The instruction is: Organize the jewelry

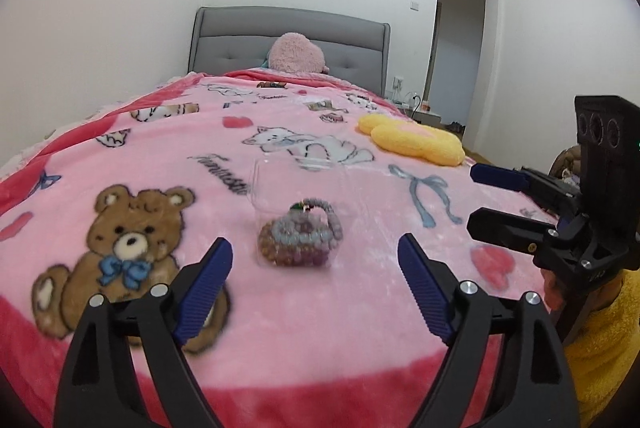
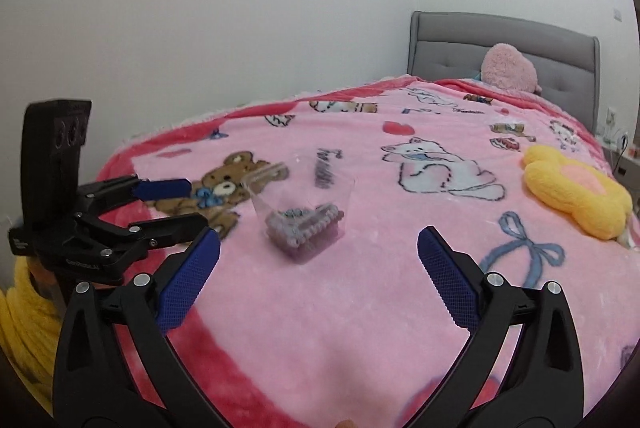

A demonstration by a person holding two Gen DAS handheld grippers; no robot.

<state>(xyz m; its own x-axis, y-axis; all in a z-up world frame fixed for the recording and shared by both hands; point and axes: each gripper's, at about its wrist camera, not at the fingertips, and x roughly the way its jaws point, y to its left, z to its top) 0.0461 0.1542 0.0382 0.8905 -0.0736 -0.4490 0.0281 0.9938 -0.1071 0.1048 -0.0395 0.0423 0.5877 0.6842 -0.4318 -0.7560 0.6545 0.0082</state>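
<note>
A clear plastic box (image 1: 296,212) stands on the pink blanket (image 1: 320,316), with several beaded bracelets (image 1: 300,238) piled in its bottom; one strand arches up out of the pile. In the right wrist view the box (image 2: 304,204) shows the same beads (image 2: 306,228) inside. My left gripper (image 1: 316,260) is open and empty, just short of the box. It also shows in the right wrist view (image 2: 180,200), left of the box. My right gripper (image 2: 318,252) is open and empty, near the box. It also shows in the left wrist view (image 1: 476,196), at the right.
A yellow flower cushion (image 1: 412,140) lies on the bed at the back right. A pink plush pillow (image 1: 296,54) leans on the grey headboard (image 1: 240,44). A doorway (image 1: 456,56) opens at the far right. Yellow sleeves (image 1: 600,348) show at the frame edges.
</note>
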